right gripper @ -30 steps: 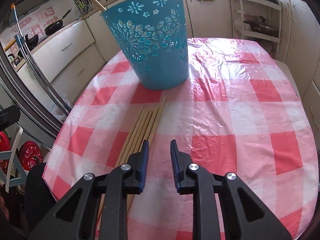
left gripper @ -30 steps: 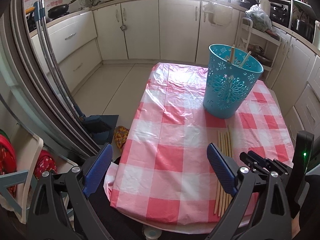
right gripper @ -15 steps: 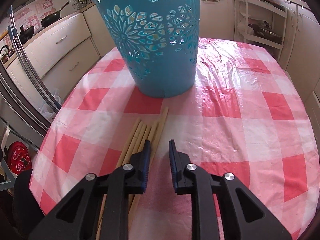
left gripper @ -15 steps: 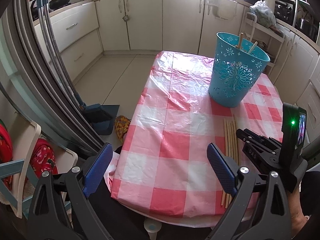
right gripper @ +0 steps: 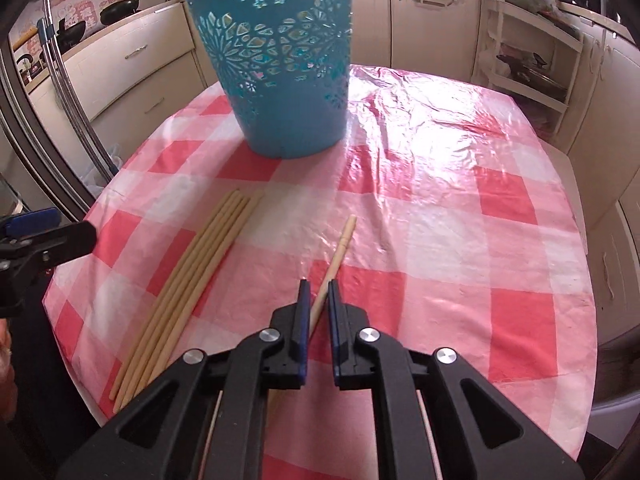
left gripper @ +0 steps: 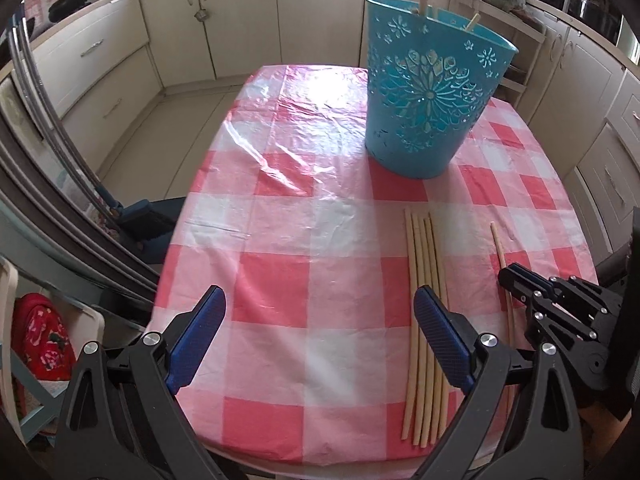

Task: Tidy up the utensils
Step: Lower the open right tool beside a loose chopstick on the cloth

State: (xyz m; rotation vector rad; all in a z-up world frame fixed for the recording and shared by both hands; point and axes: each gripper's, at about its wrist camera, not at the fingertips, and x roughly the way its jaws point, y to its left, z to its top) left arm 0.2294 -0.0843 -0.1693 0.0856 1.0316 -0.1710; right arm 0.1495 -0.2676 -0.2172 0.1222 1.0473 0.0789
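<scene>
A teal openwork basket (left gripper: 430, 96) stands on the red-and-white checked table (left gripper: 304, 240), with chopstick ends poking out of its top. Several wooden chopsticks (left gripper: 424, 312) lie side by side near the front edge; they also show in the right wrist view (right gripper: 192, 280). My right gripper (right gripper: 318, 300) is shut on one single chopstick (right gripper: 340, 248), held apart from the bundle and pointing toward the basket (right gripper: 280, 68). That gripper shows in the left wrist view (left gripper: 516, 280) with the chopstick (left gripper: 500, 248). My left gripper (left gripper: 320, 336) is wide open and empty over the front of the table.
Cream kitchen cabinets (left gripper: 240, 20) ring the room. A white rack (right gripper: 532, 52) stands behind the table at the right. A metal-framed chair and red cloth (left gripper: 40, 340) are at the left, below the table edge.
My right gripper has closed on one chopstick and drawn it to the right, away from the bundle. My left gripper has moved forward over the table and stays open.
</scene>
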